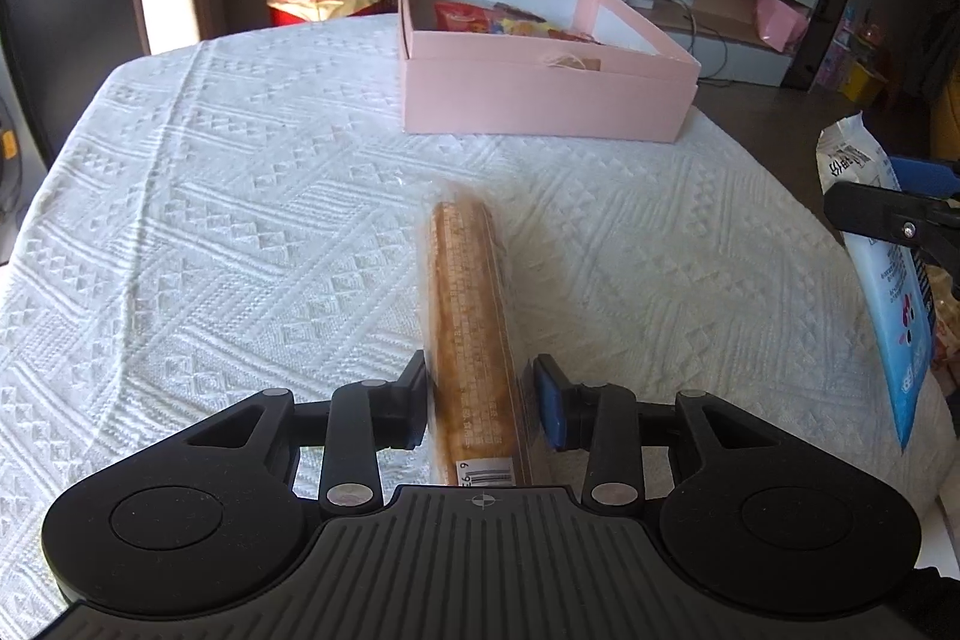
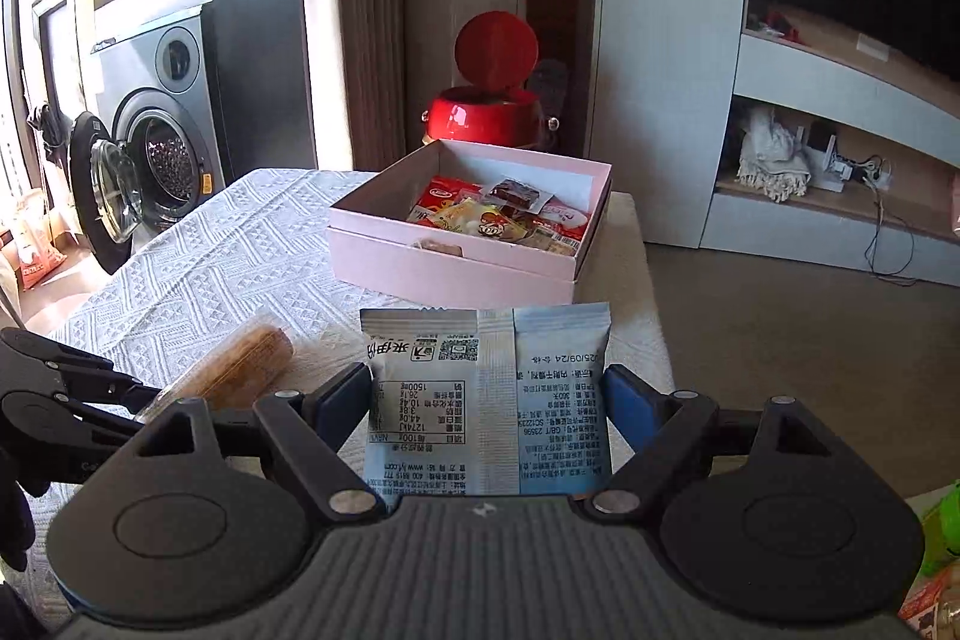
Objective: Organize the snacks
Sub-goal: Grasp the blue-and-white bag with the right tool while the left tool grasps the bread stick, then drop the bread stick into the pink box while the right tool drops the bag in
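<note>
Pink box (image 2: 456, 274) ahead, we carry a wafer pack (image 1: 471, 334) clamped in the left gripper (image 1: 480, 400) and a pale blue packet (image 2: 489, 400) clamped in the right gripper (image 2: 489, 406), and must next lift both over its rim.

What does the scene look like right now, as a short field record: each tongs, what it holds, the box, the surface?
left tongs: shut on the wafer biscuit pack, a long clear-wrapped pack pointing toward the box
right tongs: shut on the blue and white snack pouch, printed back facing the camera
pink box: open, on the far part of the table, already holding several snack packets
surface: white textured tablecloth
background: red bin with its lid up, behind the box
</note>
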